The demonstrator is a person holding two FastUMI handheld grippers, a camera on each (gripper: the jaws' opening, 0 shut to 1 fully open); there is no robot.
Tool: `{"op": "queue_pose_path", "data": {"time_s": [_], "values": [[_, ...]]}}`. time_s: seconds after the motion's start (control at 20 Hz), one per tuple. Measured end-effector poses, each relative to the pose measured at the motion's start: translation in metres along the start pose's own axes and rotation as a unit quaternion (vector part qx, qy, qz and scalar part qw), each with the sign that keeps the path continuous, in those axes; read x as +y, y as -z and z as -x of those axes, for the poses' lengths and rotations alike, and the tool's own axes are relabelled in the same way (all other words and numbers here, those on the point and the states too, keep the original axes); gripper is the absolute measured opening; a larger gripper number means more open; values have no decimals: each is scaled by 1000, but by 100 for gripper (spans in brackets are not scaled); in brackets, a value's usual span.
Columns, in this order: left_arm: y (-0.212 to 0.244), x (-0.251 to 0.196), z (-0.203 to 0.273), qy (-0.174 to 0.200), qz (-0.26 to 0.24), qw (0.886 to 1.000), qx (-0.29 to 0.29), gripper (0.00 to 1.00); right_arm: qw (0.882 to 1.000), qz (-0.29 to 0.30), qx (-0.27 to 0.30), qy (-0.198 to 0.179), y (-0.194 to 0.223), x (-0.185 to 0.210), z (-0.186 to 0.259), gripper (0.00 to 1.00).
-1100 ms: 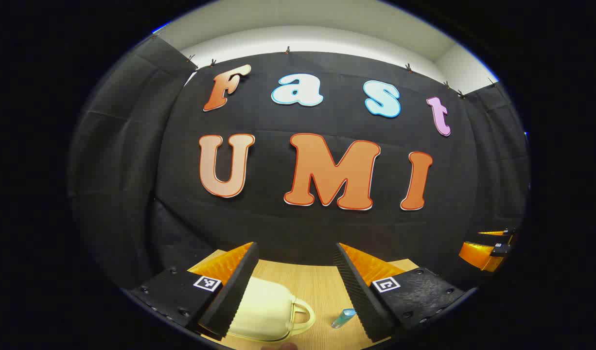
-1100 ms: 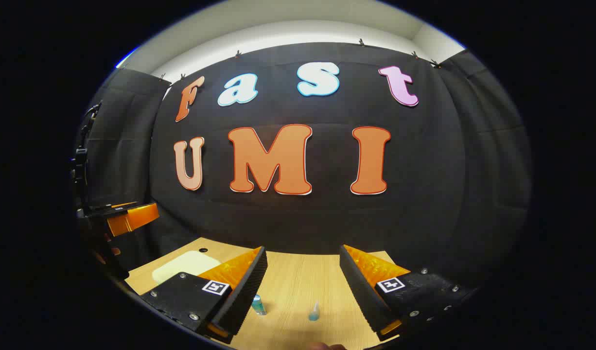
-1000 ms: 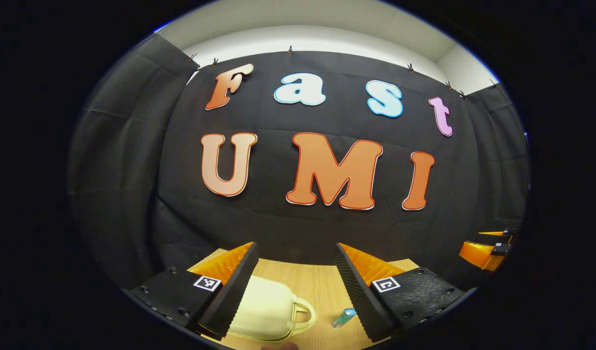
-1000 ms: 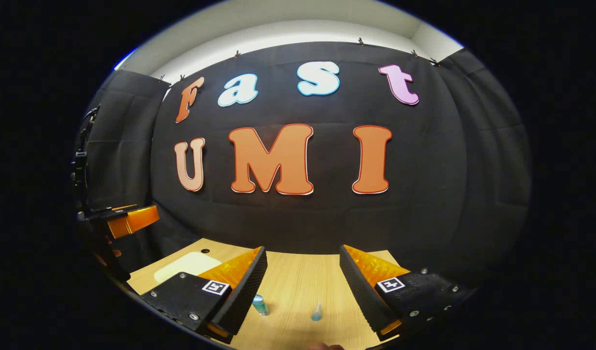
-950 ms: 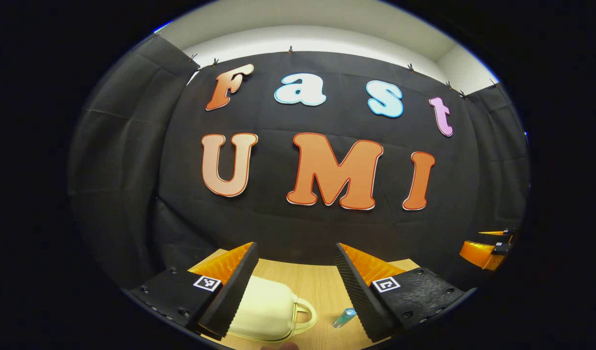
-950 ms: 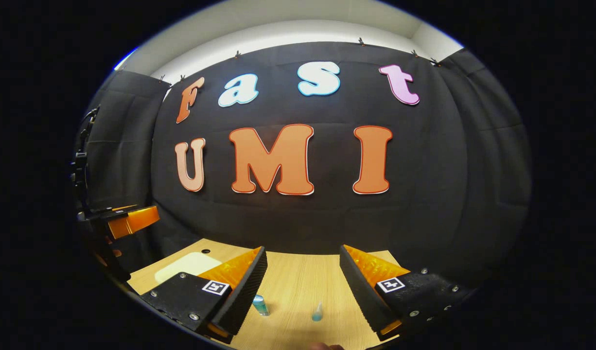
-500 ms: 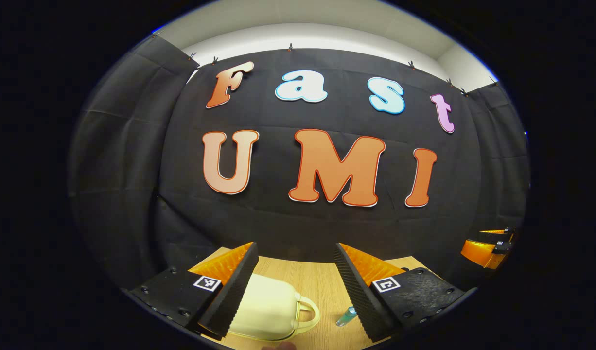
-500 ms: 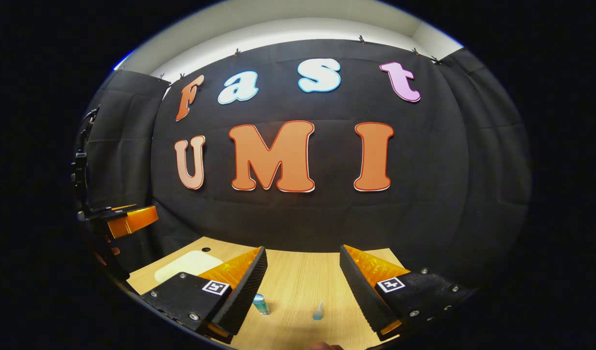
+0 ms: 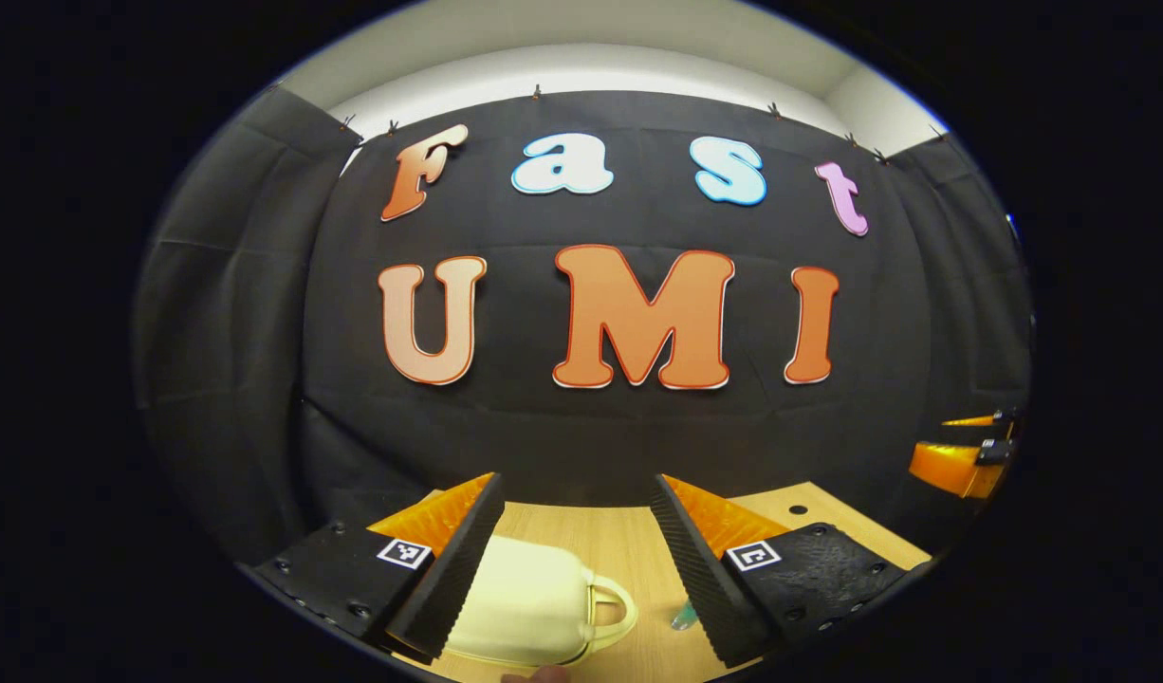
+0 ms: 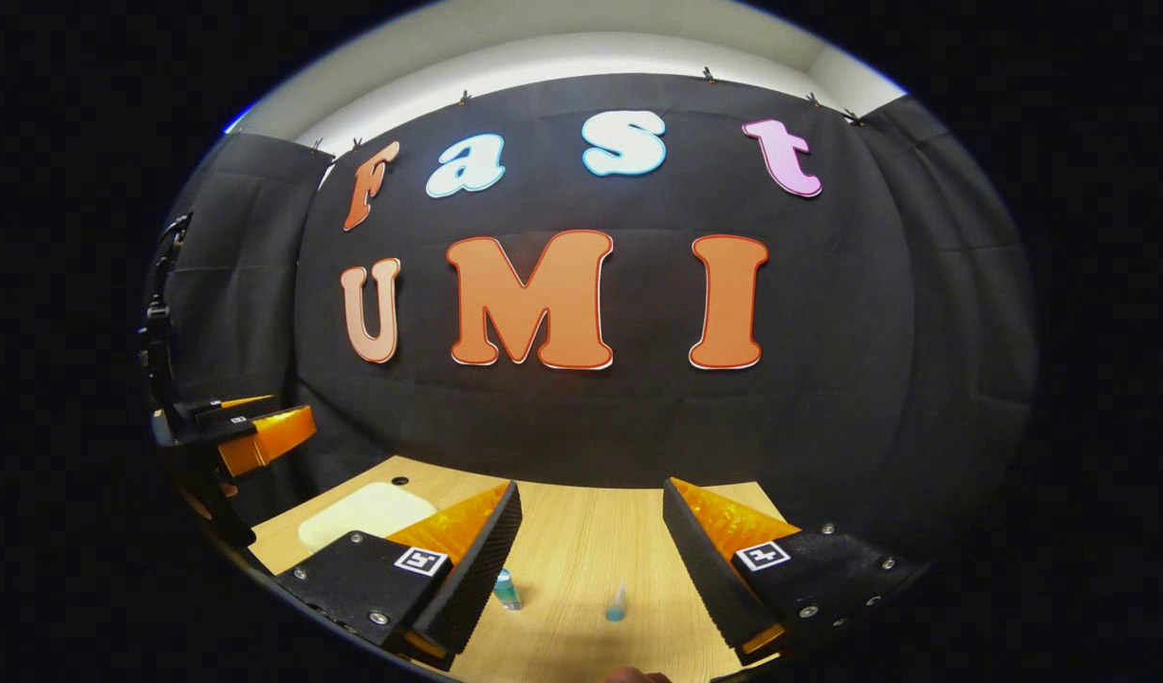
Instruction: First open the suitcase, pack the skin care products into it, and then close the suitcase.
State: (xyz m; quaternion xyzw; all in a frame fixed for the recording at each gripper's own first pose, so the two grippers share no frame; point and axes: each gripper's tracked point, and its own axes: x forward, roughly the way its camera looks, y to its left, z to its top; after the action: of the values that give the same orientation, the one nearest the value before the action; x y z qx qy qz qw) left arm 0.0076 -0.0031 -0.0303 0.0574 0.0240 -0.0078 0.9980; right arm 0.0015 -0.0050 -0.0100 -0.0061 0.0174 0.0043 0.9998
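Note:
A small cream suitcase (image 9: 529, 607) with a handle lies closed on the wooden table (image 9: 619, 550), partly behind the left finger of my left gripper (image 9: 577, 531), which is open and held above it. A blue-green bottle (image 9: 683, 618) peeks out beside the right finger. In the right gripper view, my right gripper (image 10: 591, 536) is open above the table, with a teal bottle (image 10: 506, 589) and a small clear dropper bottle (image 10: 617, 603) standing between its fingers further down. The suitcase (image 10: 363, 510) lies at the left there, below the left gripper (image 10: 254, 432).
The table's back edge meets the black cloth wall. A small round hole (image 9: 798, 509) is in the tabletop at the right; in the right gripper view a hole (image 10: 398, 481) sits beyond the suitcase. The other gripper's orange finger (image 9: 956, 465) shows at the far right.
The left gripper view has swung a little, so the suitcase and bottle shifted right and the bottle is more hidden by the right finger. The right gripper has barely moved.

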Motion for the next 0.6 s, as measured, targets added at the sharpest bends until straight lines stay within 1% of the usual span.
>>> {"op": "queue_pose_path", "data": {"time_s": [0.1, 0.2, 0.3, 0.4, 0.5, 0.55, 0.6], "values": [[16, -2, -5, 4, -23, 1000, 14, 97, 1000, -2, 6, 1, 4, -2, 1, 95], [36, -2, -8, 5, -59, 998, 30, 97, 1000, -4, 16, 6, 11, -6, 2, 95], [67, -8, -13, 17, -95, 994, 58, 95, 1000, -4, 26, 15, 18, -12, 3, 95], [103, -16, -15, 36, -137, 986, 90, 98, 999, -5, 40, 23, 25, -16, 4, 95], [134, -25, -18, 56, -179, 976, 113, 98, 998, -6, 54, 31, 34, -21, 2, 95], [150, -29, -21, 68, -199, 969, 126, 98, 997, -4, 62, 35, 39, -25, 3, 95], [175, -33, -22, 83, -227, 959, 150, 98, 997, -4, 67, 39, 42, -27, 2, 95]]}}
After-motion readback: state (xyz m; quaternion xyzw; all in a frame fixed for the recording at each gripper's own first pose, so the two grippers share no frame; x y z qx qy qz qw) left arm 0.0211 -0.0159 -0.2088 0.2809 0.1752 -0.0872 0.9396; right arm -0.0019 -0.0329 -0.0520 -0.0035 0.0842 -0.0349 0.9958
